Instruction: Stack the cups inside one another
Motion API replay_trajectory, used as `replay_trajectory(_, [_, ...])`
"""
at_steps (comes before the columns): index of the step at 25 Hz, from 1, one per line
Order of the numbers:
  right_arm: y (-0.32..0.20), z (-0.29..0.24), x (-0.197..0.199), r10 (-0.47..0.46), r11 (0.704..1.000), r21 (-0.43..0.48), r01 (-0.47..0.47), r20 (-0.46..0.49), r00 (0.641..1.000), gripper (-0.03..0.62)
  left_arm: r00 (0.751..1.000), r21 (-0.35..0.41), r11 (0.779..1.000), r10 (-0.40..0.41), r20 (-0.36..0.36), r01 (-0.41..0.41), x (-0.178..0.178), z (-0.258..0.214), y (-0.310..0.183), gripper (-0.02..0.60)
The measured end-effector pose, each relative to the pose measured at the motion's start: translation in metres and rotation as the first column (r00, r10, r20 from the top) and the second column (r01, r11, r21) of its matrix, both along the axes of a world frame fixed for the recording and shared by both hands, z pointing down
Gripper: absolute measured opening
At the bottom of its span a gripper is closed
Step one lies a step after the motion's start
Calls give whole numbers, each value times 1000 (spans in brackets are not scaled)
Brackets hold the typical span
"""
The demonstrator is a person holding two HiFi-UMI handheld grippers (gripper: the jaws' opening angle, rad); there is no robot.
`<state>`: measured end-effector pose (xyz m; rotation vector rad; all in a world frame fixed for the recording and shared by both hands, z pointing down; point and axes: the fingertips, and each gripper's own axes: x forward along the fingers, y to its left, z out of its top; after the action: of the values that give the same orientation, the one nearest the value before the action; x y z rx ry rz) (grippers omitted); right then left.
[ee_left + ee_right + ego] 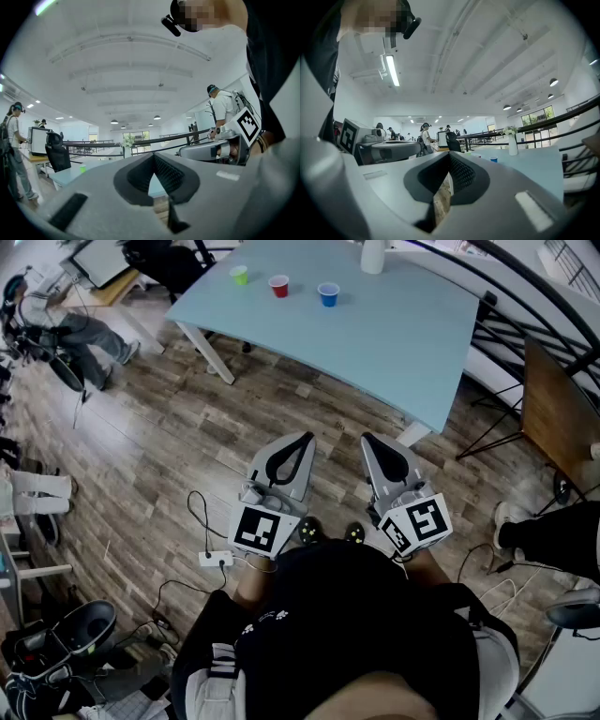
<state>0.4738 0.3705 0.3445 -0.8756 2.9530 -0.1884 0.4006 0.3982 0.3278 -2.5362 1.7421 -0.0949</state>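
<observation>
Three small cups stand in a row on the far part of a light blue table (412,343): a green cup (239,275), a red cup (279,285) and a blue cup (328,294). Both grippers are held level over the wooden floor, well short of the table. My left gripper (307,436) is shut with nothing in it, its jaw tips meeting. My right gripper (367,438) is likewise shut and empty. The green cup (82,168) shows small in the left gripper view, and the blue cup (494,159) in the right gripper view.
A white vase (373,254) stands at the table's far edge. A power strip (216,559) with cables lies on the floor to my left. A brown table (562,413) and a black railing are on the right. People stand and sit around the room.
</observation>
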Motion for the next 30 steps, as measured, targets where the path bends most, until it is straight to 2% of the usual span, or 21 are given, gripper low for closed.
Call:
replay_trajectory(11, [4, -4, -3, 3, 1000, -8, -2, 34, 999, 11, 1000, 2, 1000, 3, -3, -3, -4, 0, 4, -9])
replay_trajectory(17, [7, -1, -12, 1, 1000, -17, -1, 21, 1000, 12, 1000, 0, 1000, -2, -9, 2, -14, 2, 9, -9])
replay_trajectory(30, [16, 0, -60, 0, 1000, -26, 0, -1, 1000, 12, 999, -2, 1000, -20, -29, 20, -65, 3, 24, -9])
